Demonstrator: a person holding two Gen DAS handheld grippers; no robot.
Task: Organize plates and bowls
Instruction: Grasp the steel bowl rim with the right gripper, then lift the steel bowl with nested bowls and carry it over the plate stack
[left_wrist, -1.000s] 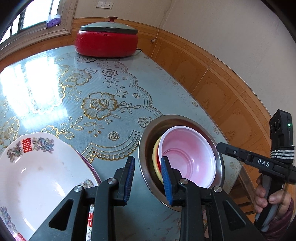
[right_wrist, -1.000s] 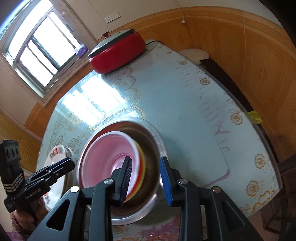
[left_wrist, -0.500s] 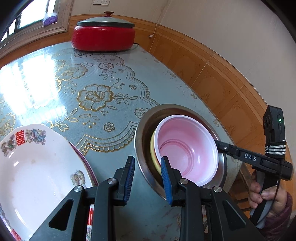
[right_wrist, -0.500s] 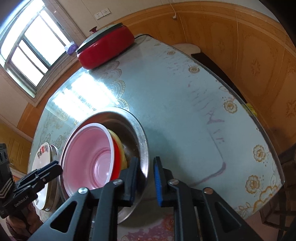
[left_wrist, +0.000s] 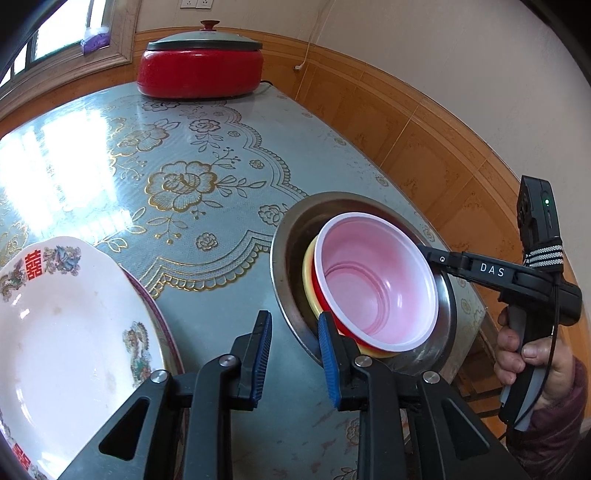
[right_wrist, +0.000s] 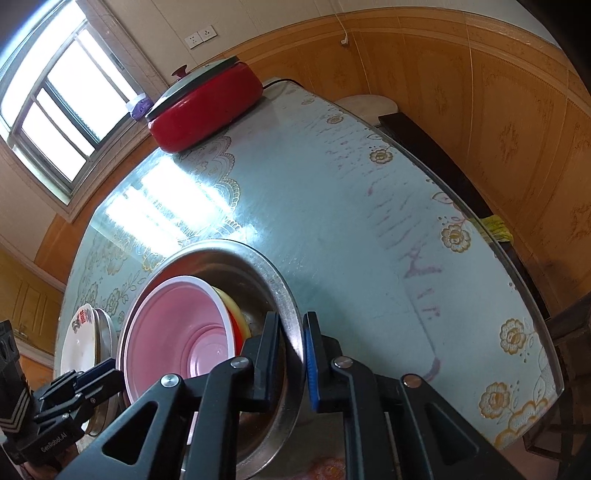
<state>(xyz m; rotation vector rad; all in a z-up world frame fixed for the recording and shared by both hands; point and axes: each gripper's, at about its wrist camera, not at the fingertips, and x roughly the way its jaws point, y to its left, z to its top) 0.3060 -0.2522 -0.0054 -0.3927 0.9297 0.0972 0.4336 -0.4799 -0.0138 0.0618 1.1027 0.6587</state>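
The steel basin's (right_wrist: 291, 295) rim is clamped by the right gripper (right_wrist: 291, 347). Beside the basin, the left gripper (left_wrist: 295, 354) is closing, nothing held.

Open tabletop (left_wrist: 229, 229) between red pot (left_wrist: 201, 70) and steel basin (left_wrist: 284, 258), plate stack (left_wrist: 74, 325) blocking left

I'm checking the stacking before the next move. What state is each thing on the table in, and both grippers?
steel bowl: upright, its rim clamped by the right gripper.
pink bowl: tilted, nested in the yellow bowl.
yellow bowl: inside the steel bowl.
white plate: stacked on another plate.
red cooker: lid on.
right gripper: shut on the rim.
left gripper: open, empty.
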